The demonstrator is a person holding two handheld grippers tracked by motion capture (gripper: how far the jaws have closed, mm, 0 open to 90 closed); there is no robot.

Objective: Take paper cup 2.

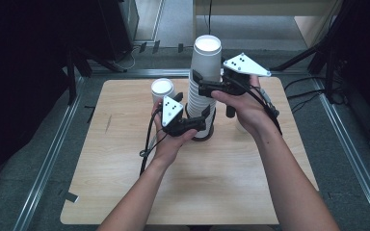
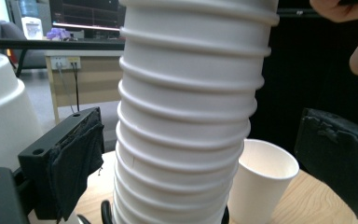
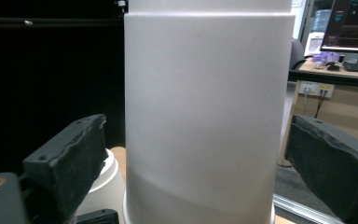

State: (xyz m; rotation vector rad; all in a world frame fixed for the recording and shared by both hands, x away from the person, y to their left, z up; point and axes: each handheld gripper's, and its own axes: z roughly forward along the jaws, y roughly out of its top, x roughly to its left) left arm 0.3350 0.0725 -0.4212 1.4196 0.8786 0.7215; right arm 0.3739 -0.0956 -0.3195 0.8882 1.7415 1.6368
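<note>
Nearest to us, our left gripper (image 1: 198, 126) sits low on the wooden table (image 1: 212, 187), its jaws set on either side of the bottom part of the stack of paper cups (image 1: 203, 91). In the left gripper view the ribbed stack of rims (image 2: 186, 121) rises between the two black pads. The pad (image 2: 77, 158) at the left of that view lies just beside the cup wall, and we cannot tell whether it touches. The other pad (image 2: 340, 158) stands clearly apart, so this gripper is wide and holds nothing.

A little farther on and higher up, our right gripper (image 1: 198, 83) reaches in from the right at the level of the top cup (image 1: 206, 57). In the right gripper view the smooth white wall of that cup (image 3: 205, 116) stands between the jaws. Both pads (image 3: 70, 163) are off it, with a gap showing on each side, so the right gripper is partly spread around the cup without gripping it.

The stack stands upright near the middle of the table, slightly toward the far edge. Beyond our left hand (image 1: 169, 144), a single paper cup (image 1: 162, 90) stands upright just left of the stack. The left gripper view shows another single cup (image 2: 261, 182) behind the stack.
</note>
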